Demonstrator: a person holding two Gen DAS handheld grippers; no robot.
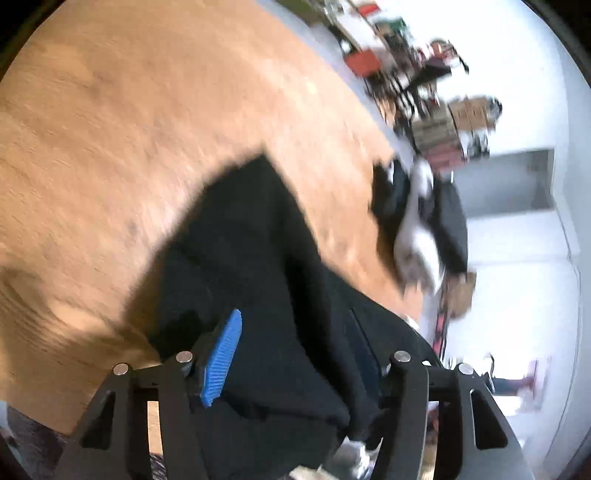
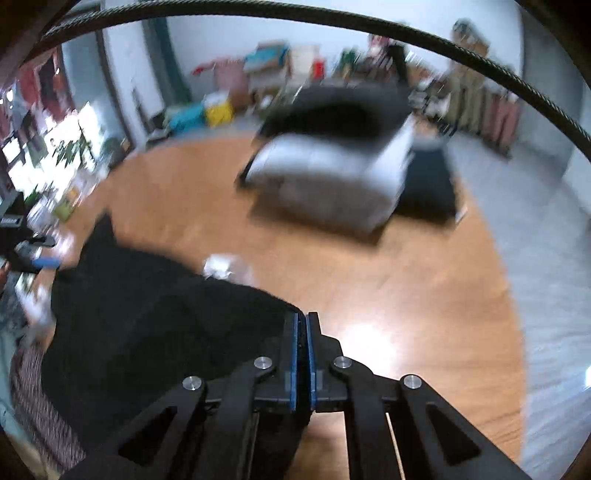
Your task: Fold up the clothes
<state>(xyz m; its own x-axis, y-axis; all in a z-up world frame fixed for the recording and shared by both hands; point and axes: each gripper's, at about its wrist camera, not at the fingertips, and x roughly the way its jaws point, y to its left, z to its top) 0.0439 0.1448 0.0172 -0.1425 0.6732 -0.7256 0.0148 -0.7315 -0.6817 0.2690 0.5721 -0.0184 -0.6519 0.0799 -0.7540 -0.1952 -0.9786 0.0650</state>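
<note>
A round wooden table [image 2: 388, 280] fills most of both views, and around it you can make out a cluttered room with pale walls, boxes and shelves, all smeared by motion blur. Your black garment [image 2: 155, 332] lies on the near part of the table, spreading from the left side of the right-wrist view toward the middle, with its edge rising into your right gripper [image 2: 303, 325]. There the two blue pads are pressed together on a thin fold of that black cloth, so you are pinching the garment's edge.

In the left-wrist view the same black garment [image 1: 258, 266] runs from the middle of the table down under your left gripper [image 1: 306, 354]. Its jaws stand spread apart: one blue pad [image 1: 221, 358] shows clearly on the left, while the other finger is dark against the cloth. The cloth lies between and below the fingers, but the pads do not press on it.

Farther back on the table sits a pile of folded clothes [image 2: 332, 173], pale grey below and black on top, well apart from the garment you hold. A black cable [image 2: 369, 27] arcs across the top of the right-wrist view.
</note>
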